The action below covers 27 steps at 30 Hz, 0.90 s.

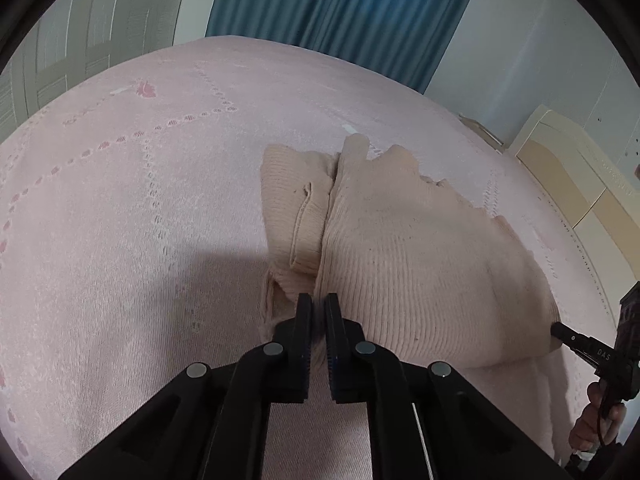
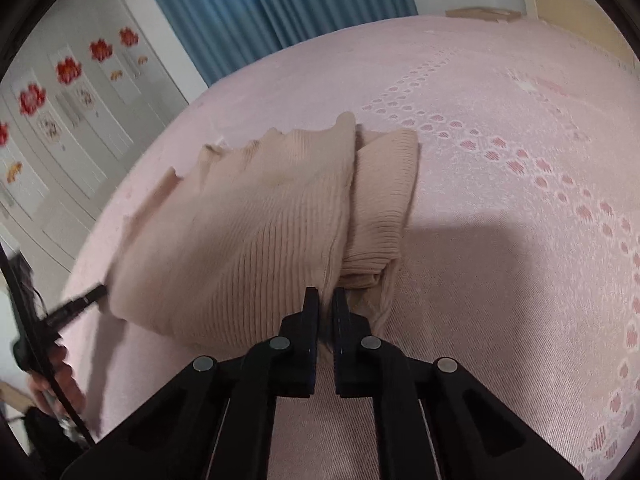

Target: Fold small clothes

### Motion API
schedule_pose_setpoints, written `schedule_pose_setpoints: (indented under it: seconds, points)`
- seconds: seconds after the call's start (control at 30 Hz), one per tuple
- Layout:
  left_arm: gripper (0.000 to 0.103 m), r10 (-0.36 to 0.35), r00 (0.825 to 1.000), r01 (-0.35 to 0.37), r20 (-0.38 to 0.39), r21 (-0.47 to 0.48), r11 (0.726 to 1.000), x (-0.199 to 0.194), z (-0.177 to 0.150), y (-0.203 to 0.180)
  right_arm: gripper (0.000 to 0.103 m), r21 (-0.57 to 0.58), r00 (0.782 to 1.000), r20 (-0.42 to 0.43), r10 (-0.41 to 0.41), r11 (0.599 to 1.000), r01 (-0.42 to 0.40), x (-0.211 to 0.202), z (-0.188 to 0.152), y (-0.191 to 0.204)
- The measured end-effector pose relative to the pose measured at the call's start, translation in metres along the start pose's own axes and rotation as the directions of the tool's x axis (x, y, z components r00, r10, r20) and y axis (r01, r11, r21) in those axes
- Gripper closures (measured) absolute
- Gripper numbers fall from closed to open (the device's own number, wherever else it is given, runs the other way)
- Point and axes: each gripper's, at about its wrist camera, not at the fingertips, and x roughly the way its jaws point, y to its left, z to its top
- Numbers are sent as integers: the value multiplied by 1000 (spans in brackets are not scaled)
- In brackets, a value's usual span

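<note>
A beige ribbed knit sweater (image 1: pixel 404 256) lies partly folded on a pink bedspread (image 1: pixel 132 216). It also shows in the right wrist view (image 2: pixel 248 236). My left gripper (image 1: pixel 319 304) is shut on the near left corner of the sweater. My right gripper (image 2: pixel 327 298) is shut on the near right corner. Both corners are lifted slightly off the bed. A folded sleeve (image 2: pixel 384 196) lies under the right side. In the left wrist view the right gripper (image 1: pixel 560 330) pokes in at the sweater's far edge. In the right wrist view the left gripper (image 2: pixel 94 294) does the same.
The bed has a cream headboard (image 1: pixel 576 184). Blue curtains (image 1: pixel 352 4) hang behind the bed. A white wardrobe with red flower decals (image 2: pixel 68 92) stands alongside. The person's hand (image 2: pixel 56 380) holds the other gripper's handle.
</note>
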Motion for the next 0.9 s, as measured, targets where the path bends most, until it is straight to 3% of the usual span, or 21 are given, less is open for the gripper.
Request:
schedule_pose_setpoints:
  seconds: [0.17, 0.37, 0.43, 0.5, 0.57, 0.73, 0.9]
  points:
    - [96, -15, 1000, 14, -8, -24, 1000, -11, -10, 7, 98, 24, 999, -8, 34, 999, -34, -10, -6, -5]
    - [96, 34, 999, -34, -17, -8, 999, -15, -19, 5, 93, -20, 999, -33, -43, 999, 42, -8, -13, 3]
    - [87, 49, 998, -50, -38, -18, 999, -12, -17, 6, 92, -19, 998, -24, -58, 998, 58, -12, -14, 1]
    - [66, 53, 996, -55, -70, -35, 998, -8, -16, 9, 82, -18, 998, -17, -55, 998, 54, -15, -13, 2]
    - [59, 40, 995, -46, -88, -57, 997, -4, -15, 12, 55, -15, 998, -13, -64, 998, 63, -17, -16, 1]
    - [57, 13, 994, -19, -111, -55, 998, -2, -19, 12, 54, 21, 997, -65, -49, 999, 50, -13, -23, -3]
    - [55, -70, 987, 59, -145, -79, 995, 4, -24, 7, 54, 39, 992, -123, -6, 999, 11, -4, -34, -1]
